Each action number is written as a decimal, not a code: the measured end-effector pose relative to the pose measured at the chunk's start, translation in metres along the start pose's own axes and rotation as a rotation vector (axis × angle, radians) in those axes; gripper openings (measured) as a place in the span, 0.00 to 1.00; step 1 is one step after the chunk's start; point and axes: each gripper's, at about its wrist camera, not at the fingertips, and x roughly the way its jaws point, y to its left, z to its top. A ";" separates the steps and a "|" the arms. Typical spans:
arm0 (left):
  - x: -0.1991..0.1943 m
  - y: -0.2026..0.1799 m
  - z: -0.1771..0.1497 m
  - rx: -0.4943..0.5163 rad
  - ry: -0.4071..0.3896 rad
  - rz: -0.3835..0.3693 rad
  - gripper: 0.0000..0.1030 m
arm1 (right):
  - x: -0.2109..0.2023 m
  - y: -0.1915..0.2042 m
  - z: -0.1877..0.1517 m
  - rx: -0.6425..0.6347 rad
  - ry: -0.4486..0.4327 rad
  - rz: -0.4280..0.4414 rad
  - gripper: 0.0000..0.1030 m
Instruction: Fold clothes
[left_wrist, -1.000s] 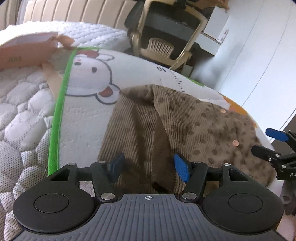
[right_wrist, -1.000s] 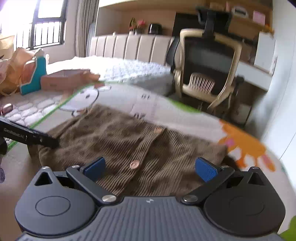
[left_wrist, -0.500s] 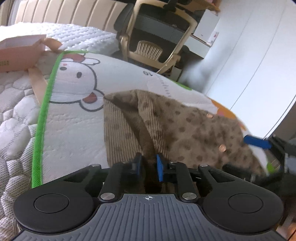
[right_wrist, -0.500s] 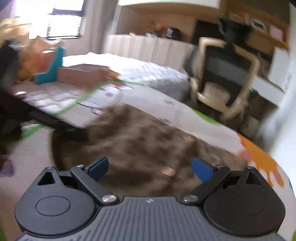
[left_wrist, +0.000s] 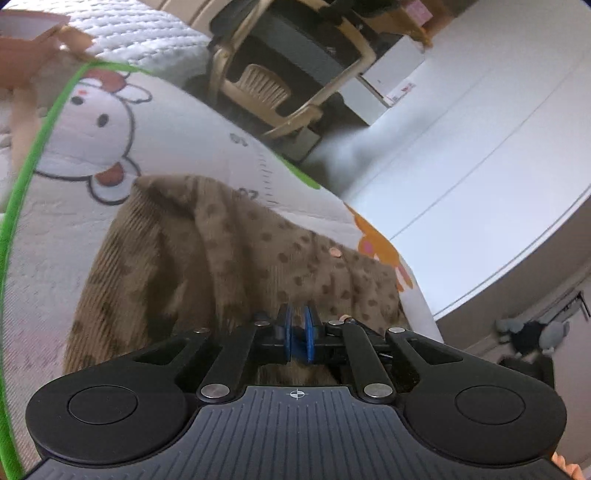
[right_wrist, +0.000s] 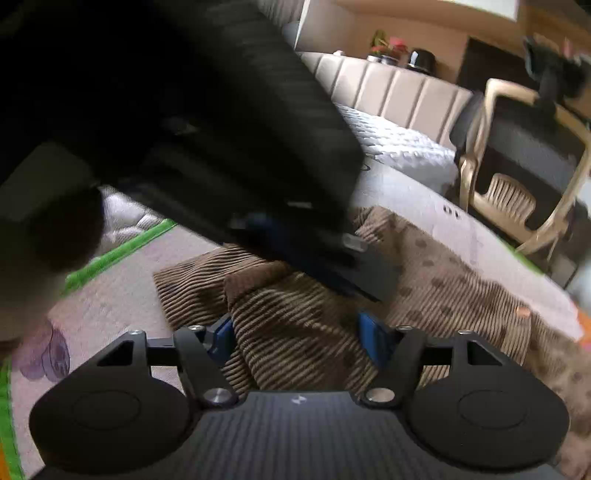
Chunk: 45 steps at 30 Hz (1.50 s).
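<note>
1. Left wrist view: left gripper (left_wrist: 298, 334) had just closed, clamped on the brown corduroy garment (left_wrist: 236, 258) lying on the cartoon play mat (left_wrist: 74, 206).
2. Right wrist view: right gripper (right_wrist: 299, 338) jaws apart, just been closing, straddling a garment fold, pads not pressing.

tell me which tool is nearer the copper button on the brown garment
Hard to call; probably right. The left tool is shut on the brown garment, the copper button beyond its tips. The right tool straddles a fold, the button off to its right.

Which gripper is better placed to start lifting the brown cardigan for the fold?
Left, probably. The left gripper has just closed, its blue pads together on a pinch of the brown cardigan. The right gripper has been closing, but its pads still straddle a corduroy fold without pressing it.
</note>
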 end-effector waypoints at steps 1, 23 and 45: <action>-0.003 0.003 0.001 0.012 -0.017 0.029 0.15 | -0.001 -0.003 -0.001 0.018 0.000 0.006 0.65; -0.003 0.042 -0.024 0.066 -0.079 0.204 0.07 | -0.057 -0.029 -0.023 0.001 -0.063 0.003 0.82; -0.028 0.041 0.013 -0.116 -0.147 0.125 0.59 | 0.014 -0.047 0.002 0.296 0.004 0.063 0.47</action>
